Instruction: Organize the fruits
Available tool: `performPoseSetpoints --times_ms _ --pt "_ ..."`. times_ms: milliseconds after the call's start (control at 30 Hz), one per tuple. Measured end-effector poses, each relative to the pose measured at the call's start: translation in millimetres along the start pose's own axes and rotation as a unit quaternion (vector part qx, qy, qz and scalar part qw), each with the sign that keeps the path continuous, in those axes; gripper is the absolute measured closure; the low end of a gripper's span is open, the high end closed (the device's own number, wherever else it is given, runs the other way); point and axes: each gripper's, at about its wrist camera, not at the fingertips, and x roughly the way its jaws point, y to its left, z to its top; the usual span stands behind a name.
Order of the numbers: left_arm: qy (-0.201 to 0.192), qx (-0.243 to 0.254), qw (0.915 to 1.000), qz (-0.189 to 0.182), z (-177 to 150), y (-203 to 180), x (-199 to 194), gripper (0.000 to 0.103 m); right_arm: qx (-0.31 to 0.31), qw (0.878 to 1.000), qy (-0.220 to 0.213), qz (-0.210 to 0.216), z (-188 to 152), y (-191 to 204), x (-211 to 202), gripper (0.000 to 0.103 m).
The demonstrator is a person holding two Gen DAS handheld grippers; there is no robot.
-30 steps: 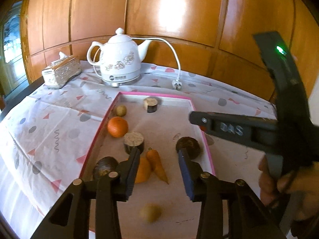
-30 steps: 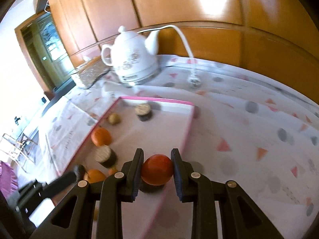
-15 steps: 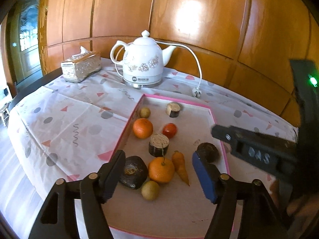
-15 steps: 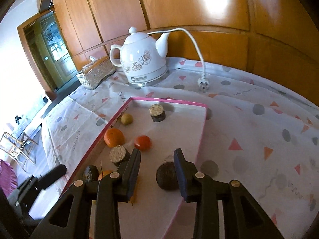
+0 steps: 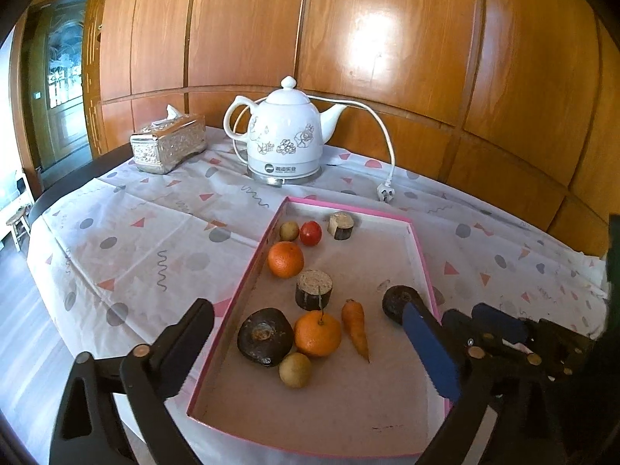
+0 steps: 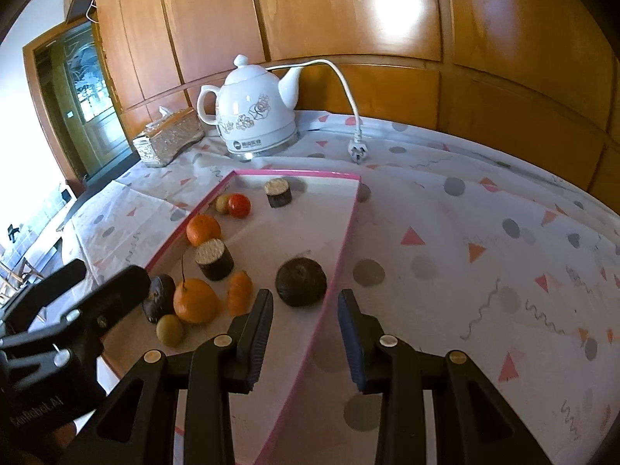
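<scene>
The fruits lay in a shallow pink-rimmed tray point(image 5: 420, 255) on the counter point(image 5: 155, 232), which wore a pale cloth printed with dots and triangles. In the left wrist view, near the middle of the frame, a stemmed orange point(image 5: 317, 333) touched a dark round fruit point(image 5: 265, 336) on its left and a small yellowish fruit point(image 5: 295, 370) below it, with a carrot point(image 5: 356, 327) just beside it on the right. Above them stood a dark stump-like piece point(image 5: 314, 288) with a pale top, then a second orange point(image 5: 286, 259) against the tray's left wall. At the tray's far end a small tan fruit point(image 5: 289, 230), a red tomato point(image 5: 311, 233) and a second stump piece point(image 5: 341, 225) sat in a row. Another dark round fruit point(image 6: 301, 281) lay alone near the tray's right wall.

The left tongs point(image 5: 306, 352) had just been opening and stood spread wide at the bottom of the frame, released, the fruit cluster seen between their tips but untouched. The right tongs point(image 6: 304, 329), in the lower middle of the right wrist view, stood apart and grasped nothing, straddling the tray's pink rim just short of the lone dark fruit.

Beyond the tray, in the upper middle of both views, stood a white flowered kettle point(image 5: 285, 137) with its white cord and plug point(image 5: 385, 193) lying on the cloth, and left of it a silvery tissue box point(image 5: 168, 148), all before a wood-panelled wall point(image 5: 387, 38).
</scene>
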Motion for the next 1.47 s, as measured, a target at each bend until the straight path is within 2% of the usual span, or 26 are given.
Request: performPoseSetpoints --times_ms 400,667,1100,1467 --pt "-0.011 0.001 0.9999 0.012 0 -2 -9 0.000 0.002 0.999 -0.017 -0.047 -14 0 -10 0.068" --pt "-0.006 -0.020 0.9998 0.007 2 3 -10 0.000 -0.006 0.999 -0.019 -0.047 -16 5 -12 0.068" --pt "-0.023 -0.029 0.9985 0.040 2 5 -16 0.000 -0.015 0.999 -0.017 -0.044 -17 10 -11 0.068" --pt "-0.023 -0.014 0.9988 0.040 0 2 -14 0.000 -0.011 0.999 -0.016 -0.043 -20 7 -10 0.068"
